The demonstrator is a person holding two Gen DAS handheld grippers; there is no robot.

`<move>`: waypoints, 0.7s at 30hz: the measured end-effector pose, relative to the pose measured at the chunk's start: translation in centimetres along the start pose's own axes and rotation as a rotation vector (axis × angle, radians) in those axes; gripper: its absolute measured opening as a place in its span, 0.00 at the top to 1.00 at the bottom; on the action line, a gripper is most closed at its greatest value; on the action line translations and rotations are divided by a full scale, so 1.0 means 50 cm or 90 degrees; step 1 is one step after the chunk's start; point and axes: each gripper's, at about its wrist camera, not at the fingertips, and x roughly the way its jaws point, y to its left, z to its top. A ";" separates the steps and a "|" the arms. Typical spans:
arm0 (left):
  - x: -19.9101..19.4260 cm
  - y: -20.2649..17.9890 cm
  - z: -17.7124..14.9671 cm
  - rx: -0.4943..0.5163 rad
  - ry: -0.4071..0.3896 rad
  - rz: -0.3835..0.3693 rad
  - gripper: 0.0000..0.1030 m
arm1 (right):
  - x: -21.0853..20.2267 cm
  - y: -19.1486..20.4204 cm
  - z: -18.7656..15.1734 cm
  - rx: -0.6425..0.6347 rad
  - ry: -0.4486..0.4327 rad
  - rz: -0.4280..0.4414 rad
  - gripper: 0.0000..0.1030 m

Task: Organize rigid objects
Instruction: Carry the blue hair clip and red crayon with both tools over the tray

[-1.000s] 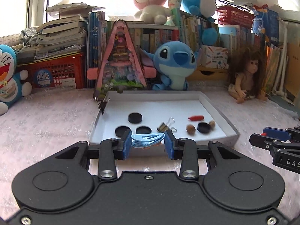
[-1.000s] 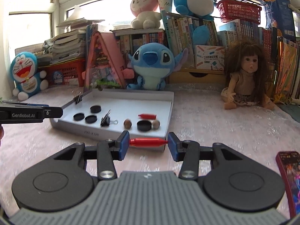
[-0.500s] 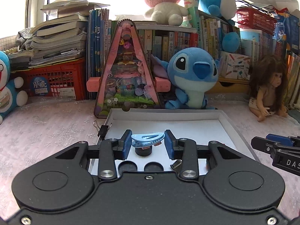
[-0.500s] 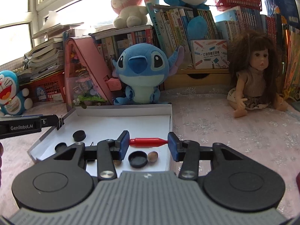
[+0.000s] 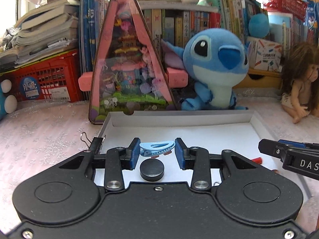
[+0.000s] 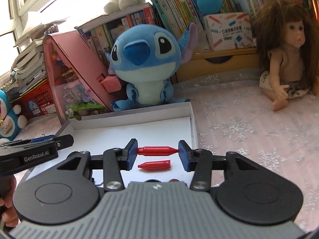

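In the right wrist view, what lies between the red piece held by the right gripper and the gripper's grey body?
A second red bullet-shaped plastic piece lies there on the white tray floor, below the held red piece in the right gripper.

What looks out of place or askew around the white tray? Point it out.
One thing: a black binder clip is clamped onto the white tray's left rim instead of lying inside with the other small items. Nothing looks spilled or damaged.
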 end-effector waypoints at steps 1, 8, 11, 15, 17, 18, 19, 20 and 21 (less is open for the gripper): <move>0.008 0.000 -0.002 -0.001 0.002 0.001 0.66 | 0.007 0.000 -0.001 0.001 0.001 0.001 0.52; 0.052 -0.006 -0.021 0.011 0.013 0.009 0.66 | 0.049 0.016 -0.014 -0.025 0.003 -0.008 0.52; 0.065 -0.005 -0.030 0.010 0.022 0.009 0.66 | 0.058 0.020 -0.016 -0.033 0.005 -0.015 0.52; 0.069 -0.009 -0.033 0.015 0.015 0.014 0.66 | 0.068 0.029 -0.014 -0.045 0.020 -0.036 0.52; 0.070 -0.010 -0.033 0.016 0.015 0.014 0.66 | 0.073 0.032 -0.012 -0.049 0.028 -0.049 0.52; 0.071 -0.010 -0.033 0.017 0.015 0.014 0.65 | 0.074 0.033 -0.012 -0.050 0.030 -0.054 0.52; 0.072 -0.010 -0.033 0.018 0.017 0.013 0.65 | 0.075 0.035 -0.012 -0.053 0.032 -0.059 0.52; 0.072 -0.010 -0.033 0.018 0.018 0.014 0.65 | 0.077 0.037 -0.012 -0.058 0.035 -0.062 0.52; 0.072 -0.010 -0.033 0.018 0.020 0.015 0.65 | 0.078 0.040 -0.013 -0.064 0.038 -0.067 0.52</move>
